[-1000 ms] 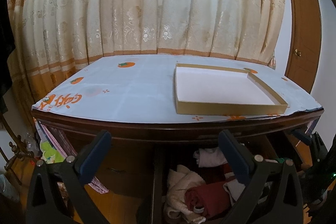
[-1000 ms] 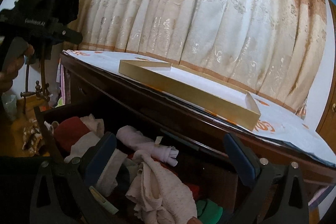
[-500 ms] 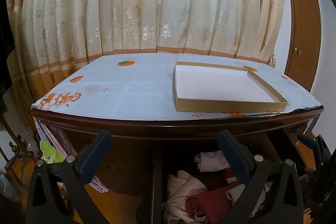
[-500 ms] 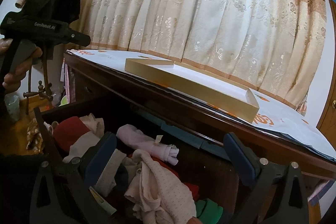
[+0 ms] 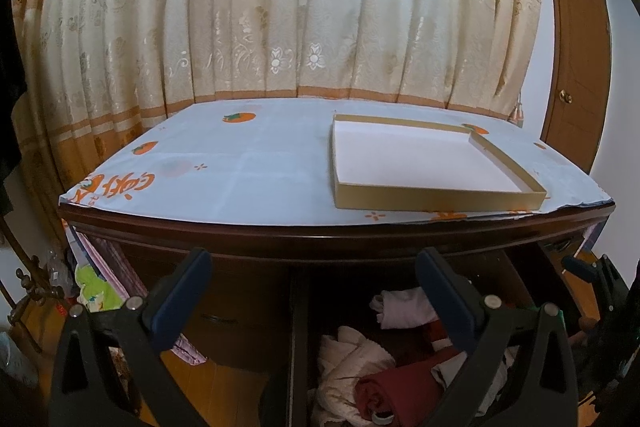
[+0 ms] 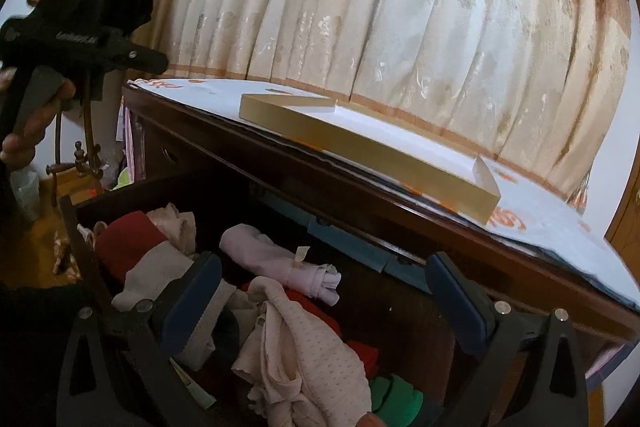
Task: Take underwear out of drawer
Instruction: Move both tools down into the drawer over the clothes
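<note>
The open drawer [image 6: 82, 247] below the dresser top holds jumbled underwear: a pale lilac roll [image 6: 280, 261], a cream dotted piece [image 6: 308, 355], a red roll [image 6: 128, 241] and something green [image 6: 398, 397]. My right gripper [image 6: 324, 293] hovers open just above this pile, holding nothing. In the left wrist view, the drawer [image 5: 298, 331] shows a white roll [image 5: 404, 311], a cream piece [image 5: 352, 363] and a red roll [image 5: 400, 387]. My left gripper [image 5: 312, 291] is open and empty, in front of the dresser edge and higher than the clothes.
A shallow gold box [image 5: 436, 203] with a white inside lies on the paper-covered dresser top [image 5: 240, 179]. Curtains hang behind, and a wooden door [image 5: 576, 67] is at the right. A hand [image 6: 32, 131] holds the left gripper [image 6: 80, 47]. Bags lean beside the dresser [image 5: 96, 291].
The left view has tilted up slightly, so the drawer contents sit lower in it. The right gripper has shifted a little along the drawer. Both grippers stay open.
</note>
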`<state>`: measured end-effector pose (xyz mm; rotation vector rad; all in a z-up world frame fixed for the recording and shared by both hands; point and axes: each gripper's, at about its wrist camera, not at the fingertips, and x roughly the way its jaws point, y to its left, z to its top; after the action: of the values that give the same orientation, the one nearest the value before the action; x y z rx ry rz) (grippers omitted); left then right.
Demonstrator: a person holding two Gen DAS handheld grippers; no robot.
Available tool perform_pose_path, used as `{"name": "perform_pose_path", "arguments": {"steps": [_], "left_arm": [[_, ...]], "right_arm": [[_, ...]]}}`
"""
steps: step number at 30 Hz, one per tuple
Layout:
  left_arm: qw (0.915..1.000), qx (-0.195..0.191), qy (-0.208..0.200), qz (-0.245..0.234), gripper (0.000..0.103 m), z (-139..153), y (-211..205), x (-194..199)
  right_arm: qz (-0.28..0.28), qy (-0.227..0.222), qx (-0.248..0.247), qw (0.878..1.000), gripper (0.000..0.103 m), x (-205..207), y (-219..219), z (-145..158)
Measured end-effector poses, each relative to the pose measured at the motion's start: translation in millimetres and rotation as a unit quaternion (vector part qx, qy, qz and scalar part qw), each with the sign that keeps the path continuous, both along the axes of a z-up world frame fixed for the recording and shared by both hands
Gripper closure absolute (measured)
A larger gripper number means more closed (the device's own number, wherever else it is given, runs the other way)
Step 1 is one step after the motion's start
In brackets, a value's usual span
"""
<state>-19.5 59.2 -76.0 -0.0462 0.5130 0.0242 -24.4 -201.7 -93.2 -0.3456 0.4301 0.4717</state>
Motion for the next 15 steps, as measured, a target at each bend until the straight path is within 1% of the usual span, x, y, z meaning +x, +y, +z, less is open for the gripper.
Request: {"name": "perform_pose_path", "arguments": {"steps": [3,7,15], "left_arm": [[1.0,0.0,0.002,0.0,0.0,-0.8,0.3,-0.6],[1.0,0.001,0.003,-0.001,0.0,-0.5,1.7,0.6],[1.0,0.004,0.006,-0.003,0.0,-3.8,1.6,-3.4]], "right_arm": [[-0.001,0.015,0.01,1.0,0.0,3.8,-3.9,1.8],[0.003,0.022,0.003,1.0,0.0,3.8,-1.5,1.0],[0.007,0.023,-0.007,1.0,0.0,1.0,0.5,0.6]]}}
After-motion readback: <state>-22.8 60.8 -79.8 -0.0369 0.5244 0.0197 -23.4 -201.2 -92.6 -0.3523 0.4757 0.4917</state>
